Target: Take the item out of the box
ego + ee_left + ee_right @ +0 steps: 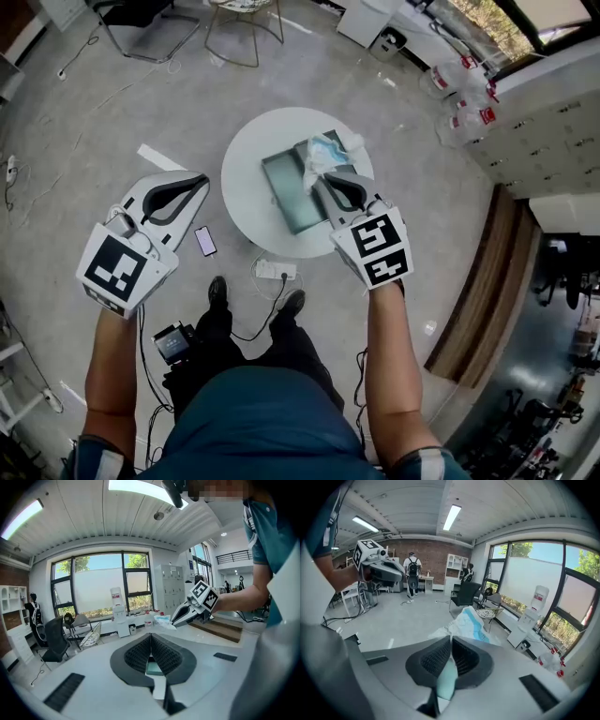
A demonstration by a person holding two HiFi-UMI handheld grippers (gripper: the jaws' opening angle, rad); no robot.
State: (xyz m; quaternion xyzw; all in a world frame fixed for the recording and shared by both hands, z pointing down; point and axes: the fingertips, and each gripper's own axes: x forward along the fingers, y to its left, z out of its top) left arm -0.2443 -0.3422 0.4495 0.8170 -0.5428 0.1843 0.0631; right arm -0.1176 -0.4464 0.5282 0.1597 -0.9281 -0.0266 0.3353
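Note:
On the round white table (246, 164) lies an open grey-green box (286, 202). My right gripper (323, 178) hangs over the box's right side, shut on a crumpled white-and-blue packet (328, 150) that sticks out past its tips. In the right gripper view the packet (471, 623) stands up just beyond the closed jaws (451, 638). The left gripper view shows the right gripper (177, 619) from the side, with the packet (163, 619) at its tips. My left gripper (200, 181) is held off the table to the left, over the floor. Its jaws (151, 635) are together with nothing in them.
On the floor by the table's near edge lie a phone (204, 241) and a white power strip (276, 271) with a cable. A black chair (141, 23) and a wire stool (246, 23) stand beyond the table. Water bottles (464, 94) sit at the far right by cabinets.

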